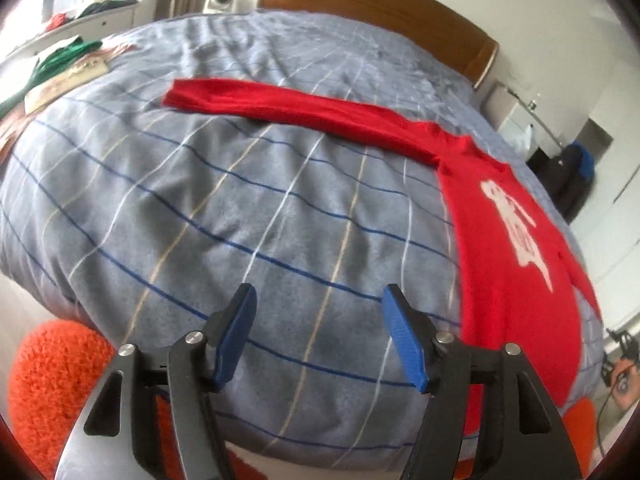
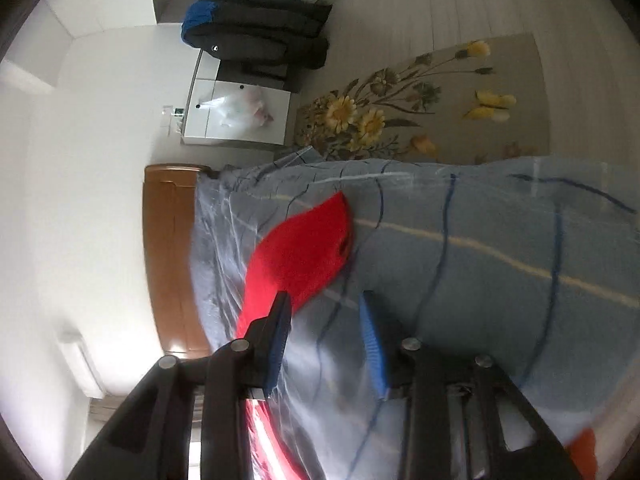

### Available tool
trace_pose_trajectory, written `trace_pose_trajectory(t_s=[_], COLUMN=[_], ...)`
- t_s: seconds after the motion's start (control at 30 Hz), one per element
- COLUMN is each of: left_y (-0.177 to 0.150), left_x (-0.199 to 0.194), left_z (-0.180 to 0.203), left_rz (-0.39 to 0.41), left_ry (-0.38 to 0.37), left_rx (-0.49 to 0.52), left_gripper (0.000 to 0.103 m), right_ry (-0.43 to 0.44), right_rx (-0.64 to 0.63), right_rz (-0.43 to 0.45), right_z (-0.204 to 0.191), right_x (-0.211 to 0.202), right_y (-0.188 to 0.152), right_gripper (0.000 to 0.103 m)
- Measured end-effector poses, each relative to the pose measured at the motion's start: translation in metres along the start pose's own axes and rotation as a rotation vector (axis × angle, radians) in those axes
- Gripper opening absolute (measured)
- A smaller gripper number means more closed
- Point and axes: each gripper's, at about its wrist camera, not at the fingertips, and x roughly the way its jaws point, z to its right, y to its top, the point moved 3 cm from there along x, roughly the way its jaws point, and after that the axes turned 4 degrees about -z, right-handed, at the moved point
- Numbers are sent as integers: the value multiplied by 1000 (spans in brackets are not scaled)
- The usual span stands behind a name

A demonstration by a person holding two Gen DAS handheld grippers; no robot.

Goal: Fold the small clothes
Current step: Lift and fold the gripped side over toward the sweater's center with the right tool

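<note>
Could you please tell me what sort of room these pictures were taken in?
Most likely a home bedroom: a bed with a blue checked cover and wooden headboard, a white bedside cabinet, and a flowered rug on the floor.

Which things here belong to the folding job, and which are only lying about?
For the job:
- red garment, spread on the checked bedcover
- left gripper, open
- right gripper, open

Lying about:
- green clothes
- orange cushion
- dark jacket
- flowered rug
</note>
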Motion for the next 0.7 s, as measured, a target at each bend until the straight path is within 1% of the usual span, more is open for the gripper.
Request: trace_pose_trajectory(t_s=[0.1,0.2,0.3,0.37,0.4,0.43,0.47,0.53,0.57,0.6,0.7], left_y=[-1,-3,-5,-6,-6,-6,-6,-5,-5,-5,-5], left_x=[5,8,8,9,10,10,10,10,10,10,11], left_z=[3,7,8,7,6,5,4,0,-1,-2,-3], left_rz=[-10,-17,-22,-27,-30,-32,-33,-33,-33,-33,-36], left_ry=[12,28,37,40,42,42,40,34,32,29,16], left_rx=[5,25,35,30,25,19,11,-4,-8,-13,-24], left_gripper=[67,67,67,67,67,68,68,68,68,68,68], right_ry=[4,30,64,51,43,4,-22,-93,-104,-103,-88], right_rx=[-2,14,-12,-35,-44,-77,-100,-165,-182,-206,-329], right_rz=[-5,-3,-18,-32,-35,-38,-36,-4,7,21,55], right_z=[-1,3,-4,-9,-10,-14,-17,-31,-38,-50,-105], right_x=[18,19,27,34,36,40,42,41,41,39,37], right_y=[6,12,17,19,19,19,18,15,13,10,-8], right_gripper=[35,36,35,35,29,20,7,6,5,5,5])
